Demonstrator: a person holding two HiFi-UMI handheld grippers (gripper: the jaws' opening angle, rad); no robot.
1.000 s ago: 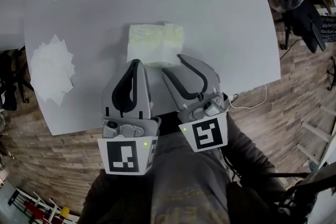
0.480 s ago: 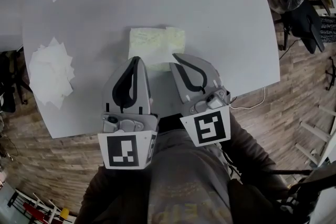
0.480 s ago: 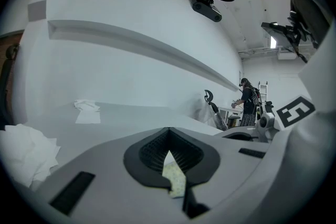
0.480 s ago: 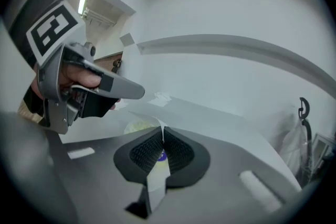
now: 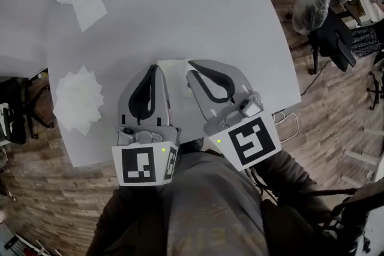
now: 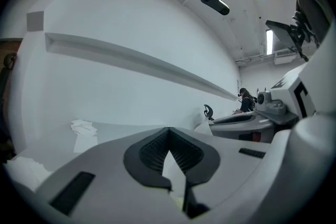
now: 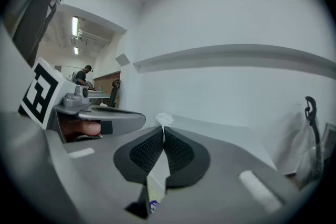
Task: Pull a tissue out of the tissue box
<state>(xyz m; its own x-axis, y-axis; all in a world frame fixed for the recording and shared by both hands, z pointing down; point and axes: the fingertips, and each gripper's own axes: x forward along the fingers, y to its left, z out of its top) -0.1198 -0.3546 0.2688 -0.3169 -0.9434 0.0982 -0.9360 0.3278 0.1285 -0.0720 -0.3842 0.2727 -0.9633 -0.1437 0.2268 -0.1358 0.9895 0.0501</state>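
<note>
Right gripper (image 7: 161, 131): jaws closed on a thin white tissue (image 7: 164, 119), with a tuft poking past the tips. Left gripper (image 6: 168, 132): pads met at the tips. A pale sheet showed in the gap behind them; whether it was pinched could not be told. The soft pale-yellow tissue box (image 5: 176, 76) was mostly hidden under both grippers, by the near edge of the round grey table (image 5: 180, 3). A pile of loose white tissues (image 5: 78, 96) lay well apart, at the table's left.
</note>
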